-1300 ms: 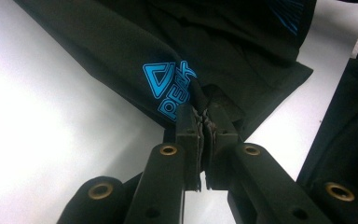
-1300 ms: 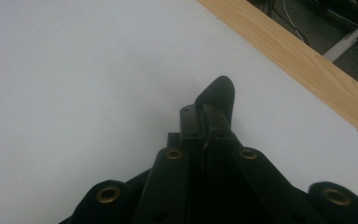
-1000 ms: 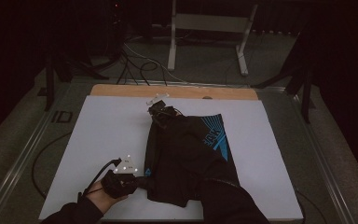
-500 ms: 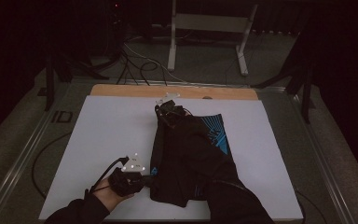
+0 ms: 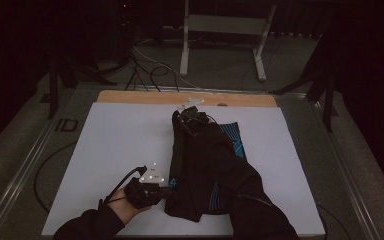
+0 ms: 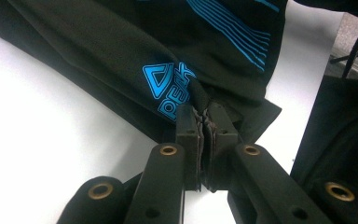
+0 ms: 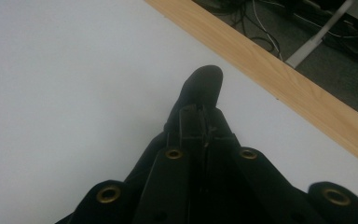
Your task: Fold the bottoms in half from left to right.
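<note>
A black garment point(image 5: 205, 165) with blue stripes and a blue logo lies bunched lengthwise on the white table point(image 5: 115, 145). At its near left edge, my left gripper point(image 5: 169, 184) is shut on a pinch of the cloth. The left gripper view has the jaws of the left gripper point(image 6: 204, 109) closed on a black fold of the garment point(image 6: 121, 51), just beside the logo. At the far end, my right gripper point(image 5: 179, 118) is shut on the garment's far corner. In the right gripper view a black tip of the garment point(image 7: 205, 81) pokes out past the closed right gripper point(image 7: 200, 112).
A wooden strip point(image 5: 180, 97) runs along the table's far edge. Behind it are cables point(image 5: 150, 70) on the floor and a metal stand point(image 5: 220, 25). The person's dark right sleeve point(image 5: 260, 215) lies over the garment's near part.
Both grippers have shifted to the right with the cloth in them. The garment's left edge has been drawn rightward, leaving more bare table on the left.
</note>
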Demonstrator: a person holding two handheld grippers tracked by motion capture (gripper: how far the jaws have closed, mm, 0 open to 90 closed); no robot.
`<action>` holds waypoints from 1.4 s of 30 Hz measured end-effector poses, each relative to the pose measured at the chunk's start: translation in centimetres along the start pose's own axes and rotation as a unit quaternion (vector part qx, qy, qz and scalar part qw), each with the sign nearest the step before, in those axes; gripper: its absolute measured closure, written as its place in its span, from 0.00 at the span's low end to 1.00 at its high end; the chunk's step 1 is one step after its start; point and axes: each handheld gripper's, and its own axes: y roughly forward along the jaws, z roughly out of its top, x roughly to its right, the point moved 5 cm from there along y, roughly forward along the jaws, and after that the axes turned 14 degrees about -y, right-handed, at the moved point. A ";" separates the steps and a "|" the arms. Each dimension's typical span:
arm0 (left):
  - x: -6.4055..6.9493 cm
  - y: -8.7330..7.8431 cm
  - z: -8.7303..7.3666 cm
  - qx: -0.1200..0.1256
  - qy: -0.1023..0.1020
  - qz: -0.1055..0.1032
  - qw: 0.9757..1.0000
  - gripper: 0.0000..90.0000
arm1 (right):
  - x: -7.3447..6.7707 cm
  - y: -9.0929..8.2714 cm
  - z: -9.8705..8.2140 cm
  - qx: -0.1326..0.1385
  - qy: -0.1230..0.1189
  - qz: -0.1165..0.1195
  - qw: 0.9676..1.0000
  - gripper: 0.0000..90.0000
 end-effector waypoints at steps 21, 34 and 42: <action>1.5 0.9 1.9 0.003 0.022 -0.014 1.000 0.96 | 2.1 -2.0 -1.4 0.001 0.006 -0.016 1.000 0.99; 2.9 2.0 3.6 0.008 0.038 -0.027 0.999 0.96 | 3.9 -3.7 -2.7 -0.001 0.015 -0.031 0.999 0.99; 3.6 3.1 4.6 0.007 0.046 -0.034 0.998 0.96 | 5.2 -4.8 -3.7 -0.003 0.019 -0.041 0.999 0.99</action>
